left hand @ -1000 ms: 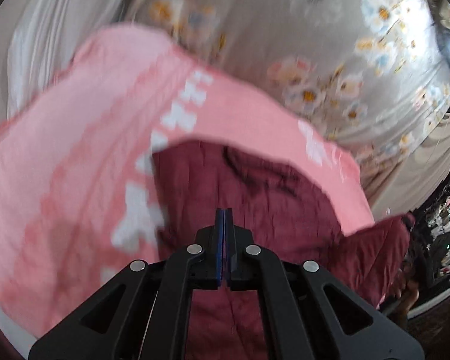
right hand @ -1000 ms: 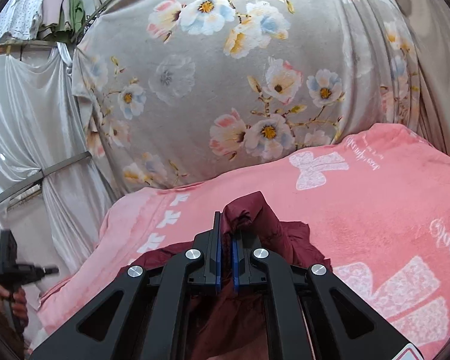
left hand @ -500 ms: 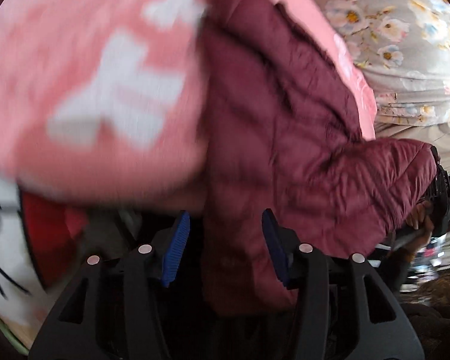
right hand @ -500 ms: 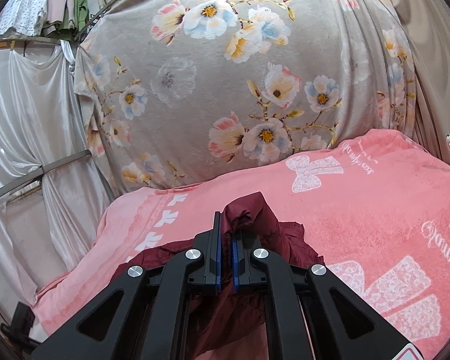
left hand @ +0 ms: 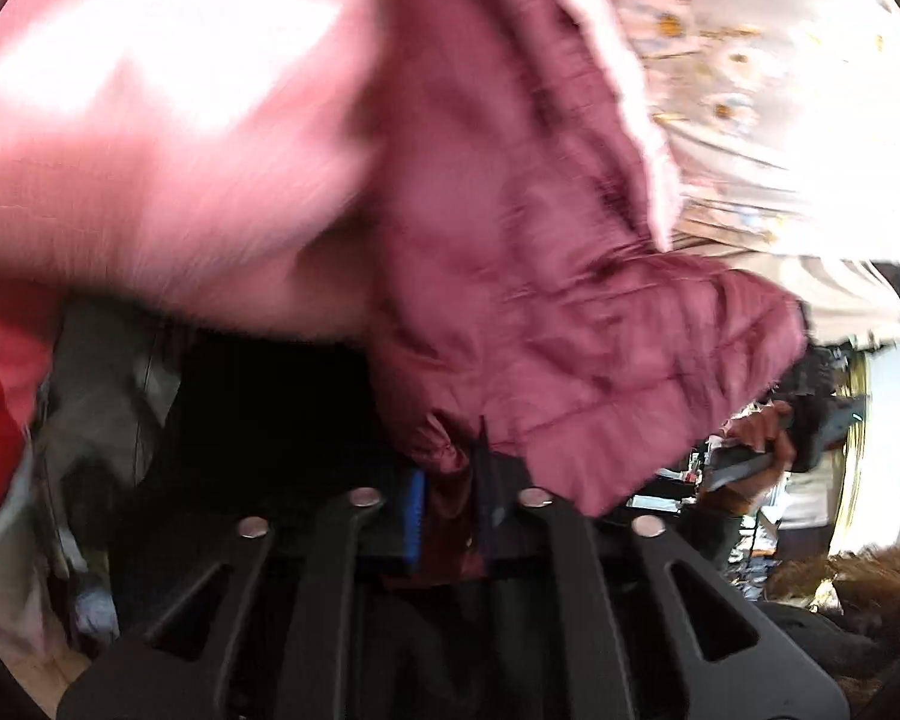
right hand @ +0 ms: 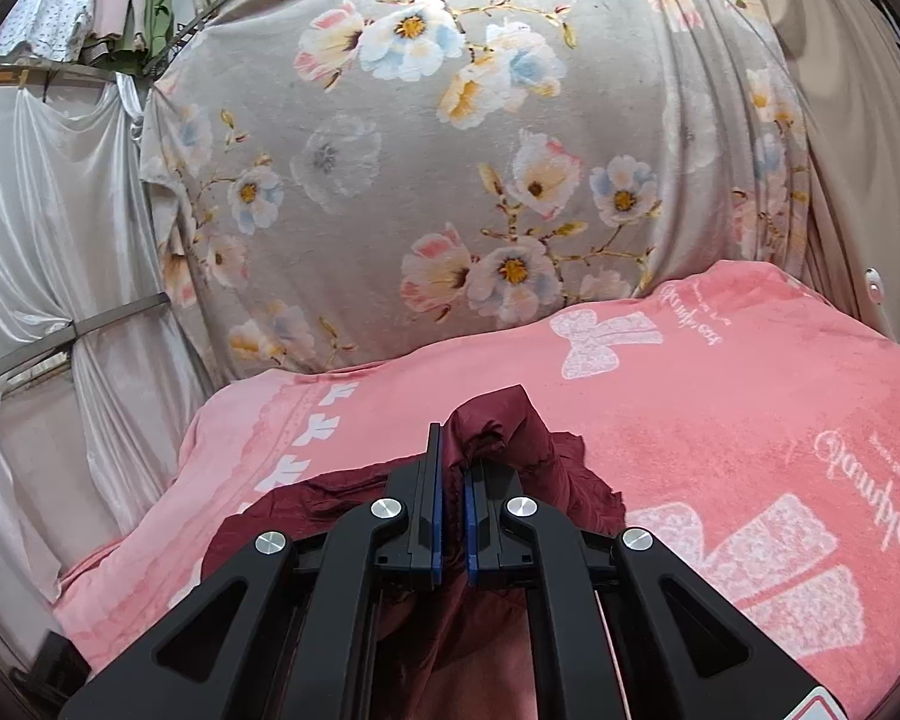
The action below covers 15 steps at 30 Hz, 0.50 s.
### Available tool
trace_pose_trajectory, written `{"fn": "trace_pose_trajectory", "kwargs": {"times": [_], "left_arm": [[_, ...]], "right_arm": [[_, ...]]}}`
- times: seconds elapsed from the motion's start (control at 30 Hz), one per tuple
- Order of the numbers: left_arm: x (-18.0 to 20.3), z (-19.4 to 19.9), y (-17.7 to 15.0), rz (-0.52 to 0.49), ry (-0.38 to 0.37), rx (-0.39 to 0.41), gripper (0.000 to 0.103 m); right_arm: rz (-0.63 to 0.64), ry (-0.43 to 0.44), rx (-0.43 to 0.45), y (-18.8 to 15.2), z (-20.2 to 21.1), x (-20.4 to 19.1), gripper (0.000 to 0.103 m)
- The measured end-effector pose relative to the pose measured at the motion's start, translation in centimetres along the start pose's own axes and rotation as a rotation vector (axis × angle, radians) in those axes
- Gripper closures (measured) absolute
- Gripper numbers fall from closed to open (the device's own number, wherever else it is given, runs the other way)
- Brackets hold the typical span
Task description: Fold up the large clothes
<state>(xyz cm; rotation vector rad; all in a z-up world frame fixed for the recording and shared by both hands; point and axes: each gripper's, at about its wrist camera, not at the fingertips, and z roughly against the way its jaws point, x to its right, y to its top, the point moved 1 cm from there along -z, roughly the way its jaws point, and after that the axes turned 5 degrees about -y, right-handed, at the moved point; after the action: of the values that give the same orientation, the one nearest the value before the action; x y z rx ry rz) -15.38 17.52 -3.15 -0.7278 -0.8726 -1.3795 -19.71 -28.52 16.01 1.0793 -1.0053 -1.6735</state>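
1. A pink blanket (right hand: 720, 420) covers the surface before you, floral fabric (right hand: 450, 150) hanging behind.
2. Your right gripper (right hand: 453, 474) is clamped on a fold of the maroon jacket (right hand: 510, 426).
3. Your left gripper (left hand: 450, 480) is closing on the jacket's hem at the blanket's edge.

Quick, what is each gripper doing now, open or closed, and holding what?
Left gripper: closing on the maroon jacket.
Right gripper: closed on the same jacket.
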Motion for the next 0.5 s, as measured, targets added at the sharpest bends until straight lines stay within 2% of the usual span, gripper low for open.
{"fn": "trace_pose_trajectory", "kwargs": {"times": [0.03, 0.1, 0.2, 0.3, 0.33, 0.4, 0.5], "left_arm": [[1.3, 0.9, 0.6, -0.033, -0.015, 0.023, 0.097], [6.0, 3.9, 2.3, -0.169, -0.031, 0.119, 0.098], [12.7, 8.2, 5.8, -0.359, -0.027, 0.298, 0.099], [17.4, 10.5, 10.3, -0.474, 0.011, 0.46, 0.099], [18.6, 10.8, 12.4, -0.494, 0.033, 0.517, 0.099], [20.1, 10.3, 16.3, -0.501, 0.062, 0.576, 0.099], [21.1, 7.2, 22.7, -0.474, 0.149, 0.605, 0.099]], "right_arm": [[0.0, -0.007, 0.003, 0.1, 0.2, 0.0, 0.098], [-0.003, -0.027, 0.011, 0.4, 0.4, 0.1, 0.098], [-0.007, -0.055, 0.024, 1.2, 0.0, 0.2, 0.098], [-0.029, -0.091, 0.047, 3.3, -1.8, 1.1, 0.098], [-0.046, -0.093, 0.045, 3.9, -2.7, 1.5, 0.098], [-0.097, -0.09, 0.015, 5.0, -6.0, 2.9, 0.098], [-0.132, -0.11, -0.053, 5.4, -11.4, 4.5, 0.098]]}}
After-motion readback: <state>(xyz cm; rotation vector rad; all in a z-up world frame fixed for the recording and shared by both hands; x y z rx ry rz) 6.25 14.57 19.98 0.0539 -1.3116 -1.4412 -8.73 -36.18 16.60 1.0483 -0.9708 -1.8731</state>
